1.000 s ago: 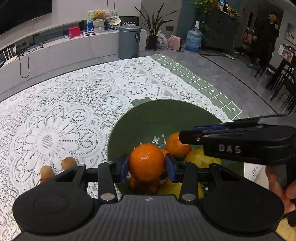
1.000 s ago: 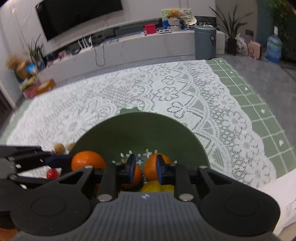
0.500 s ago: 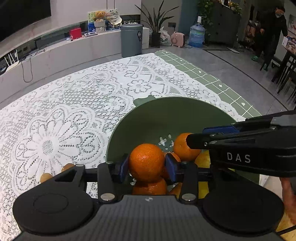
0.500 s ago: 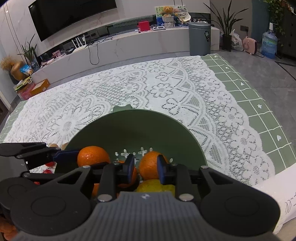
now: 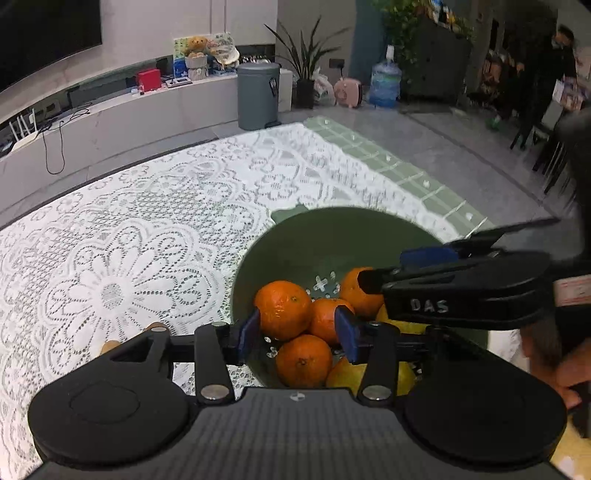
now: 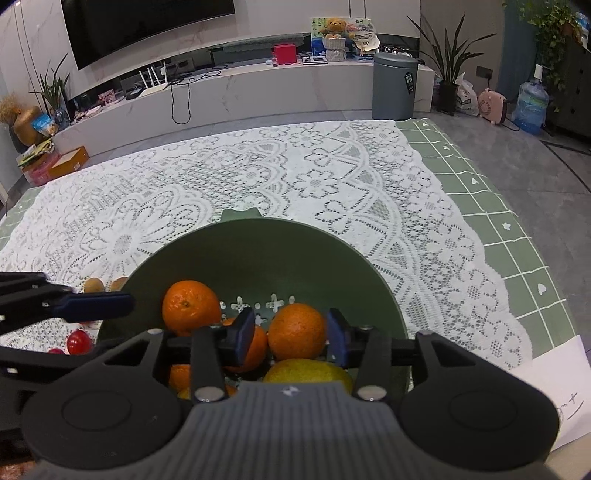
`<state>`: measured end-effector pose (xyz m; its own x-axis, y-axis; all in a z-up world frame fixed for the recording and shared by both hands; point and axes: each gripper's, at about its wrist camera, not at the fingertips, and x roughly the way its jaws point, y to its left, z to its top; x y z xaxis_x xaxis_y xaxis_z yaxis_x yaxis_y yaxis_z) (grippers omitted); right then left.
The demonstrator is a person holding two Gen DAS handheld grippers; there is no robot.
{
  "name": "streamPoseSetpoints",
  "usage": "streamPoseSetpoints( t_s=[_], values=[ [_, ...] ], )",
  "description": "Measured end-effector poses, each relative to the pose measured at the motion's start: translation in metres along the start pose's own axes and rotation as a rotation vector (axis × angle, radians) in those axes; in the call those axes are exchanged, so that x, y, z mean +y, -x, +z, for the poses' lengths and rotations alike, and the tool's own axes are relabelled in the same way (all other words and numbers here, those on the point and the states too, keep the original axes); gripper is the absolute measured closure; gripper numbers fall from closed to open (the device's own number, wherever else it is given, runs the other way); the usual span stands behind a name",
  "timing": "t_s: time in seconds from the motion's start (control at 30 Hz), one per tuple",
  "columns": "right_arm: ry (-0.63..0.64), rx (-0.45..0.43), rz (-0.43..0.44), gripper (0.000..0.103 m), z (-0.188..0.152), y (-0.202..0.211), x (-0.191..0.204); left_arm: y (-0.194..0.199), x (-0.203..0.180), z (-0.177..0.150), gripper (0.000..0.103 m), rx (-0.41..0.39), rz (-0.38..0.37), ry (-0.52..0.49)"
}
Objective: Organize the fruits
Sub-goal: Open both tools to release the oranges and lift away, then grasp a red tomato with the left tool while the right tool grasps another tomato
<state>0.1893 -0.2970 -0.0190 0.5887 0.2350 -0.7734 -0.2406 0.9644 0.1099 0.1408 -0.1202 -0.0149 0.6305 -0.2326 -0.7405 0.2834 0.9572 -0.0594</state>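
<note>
Far beyond the fingers, a long white low cabinet (image 6: 258,88) runs under a wall-mounted television (image 6: 147,22). A grey pedal bin (image 6: 394,85), potted plant (image 6: 448,70) and water jug (image 6: 530,107) stand on grey floor (image 6: 535,162).

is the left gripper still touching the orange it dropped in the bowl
Apart. The left wrist view shows the left gripper opening, with gaps between its pads and the orange in the bowl.

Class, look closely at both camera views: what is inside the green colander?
Inside the green colander lie several oranges, piled together, with yellow fruit at the near side. Star-shaped drain holes show behind them. Both grippers' bodies cover the near part, so more fruit may be hidden.
</note>
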Motion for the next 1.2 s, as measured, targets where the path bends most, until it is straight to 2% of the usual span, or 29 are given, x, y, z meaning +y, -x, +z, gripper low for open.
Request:
streamPoseSetpoints(
  t_s=[0.1,0.23,0.37,0.6,0.73,0.8,0.93,1.03,1.2],
  values=[
    [0.017,-0.013,-0.033,0.051,0.0,0.003,0.004,0.017,0.008,0.001,0.048,-0.017,-0.019,0.043],
    [0.064,-0.049,-0.08,0.05,-0.002,0.011,0.015,0.042,0.019,-0.002,0.047,-0.045,0.003,0.074],
    [0.124,-0.127,-0.13,0.046,-0.005,0.026,0.032,0.064,0.032,-0.008,0.047,-0.067,0.025,0.101],
    [-0.005,-0.246,0.029,0.04,-0.015,0.06,0.058,0.104,0.064,-0.024,0.047,-0.128,0.069,0.155],
    [-0.013,-0.315,0.118,0.039,-0.023,0.075,0.085,0.117,0.092,-0.035,0.047,-0.136,0.094,0.231],
    [0.005,-0.33,0.133,0.039,-0.029,0.077,0.101,0.121,0.105,-0.043,0.047,-0.139,0.102,0.272],
    [0.083,-0.32,0.138,0.039,-0.042,0.073,0.133,0.122,0.127,-0.058,0.047,-0.134,0.089,0.334],
    [0.104,-0.286,0.173,0.039,-0.051,0.067,0.149,0.121,0.138,-0.069,0.047,-0.137,0.098,0.364],
    [0.206,-0.208,0.165,0.039,-0.067,0.056,0.176,0.114,0.14,-0.087,0.047,-0.129,0.07,0.341]
  ],
)
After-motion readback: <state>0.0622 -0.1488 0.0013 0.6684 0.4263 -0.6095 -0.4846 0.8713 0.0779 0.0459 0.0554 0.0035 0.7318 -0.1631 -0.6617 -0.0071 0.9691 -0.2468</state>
